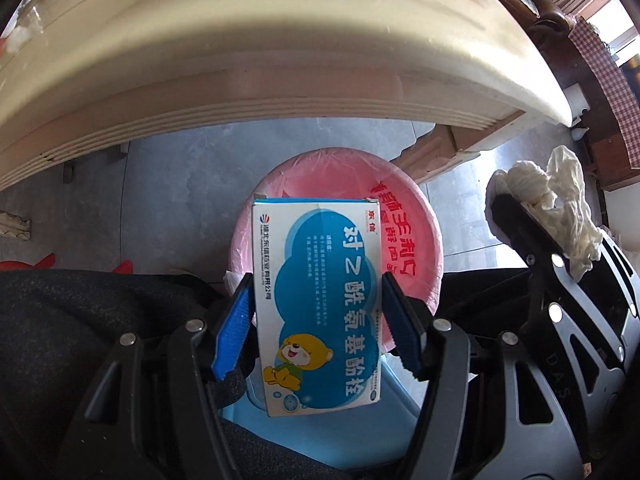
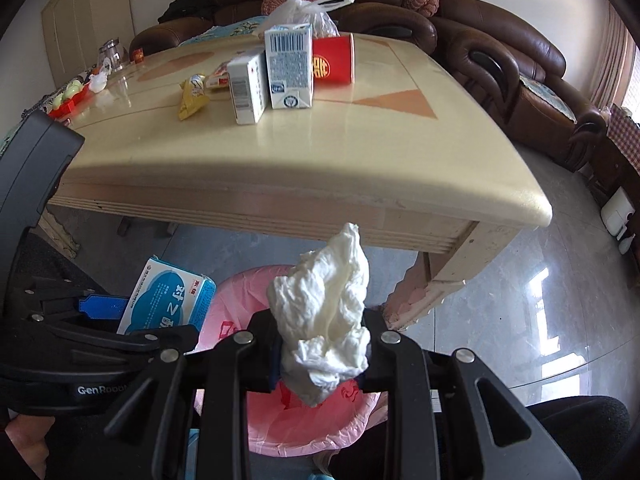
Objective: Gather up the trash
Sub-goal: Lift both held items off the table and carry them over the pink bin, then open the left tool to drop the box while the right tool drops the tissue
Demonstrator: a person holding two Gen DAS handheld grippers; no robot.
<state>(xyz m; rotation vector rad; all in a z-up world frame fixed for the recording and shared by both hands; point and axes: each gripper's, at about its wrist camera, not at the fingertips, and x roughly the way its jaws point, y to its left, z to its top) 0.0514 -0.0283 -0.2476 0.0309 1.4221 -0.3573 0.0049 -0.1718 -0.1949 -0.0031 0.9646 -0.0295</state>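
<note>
My left gripper [image 1: 318,312] is shut on a blue and white medicine box [image 1: 316,304] and holds it over the bin lined with a pink bag [image 1: 408,216] on the floor. The box also shows in the right wrist view [image 2: 168,300]. My right gripper [image 2: 320,344] is shut on a crumpled white tissue [image 2: 324,316] and holds it above the same bin [image 2: 312,428]. In the left wrist view the tissue [image 1: 560,204] sits at the right, beside the bin.
A cream table [image 2: 360,168] stands just beyond the bin, its edge overhead. On it are two cartons [image 2: 288,68], a red paper cup [image 2: 334,60], a yellow wrapper [image 2: 192,98] and a plastic bag [image 2: 304,12]. A brown sofa [image 2: 480,48] lies behind.
</note>
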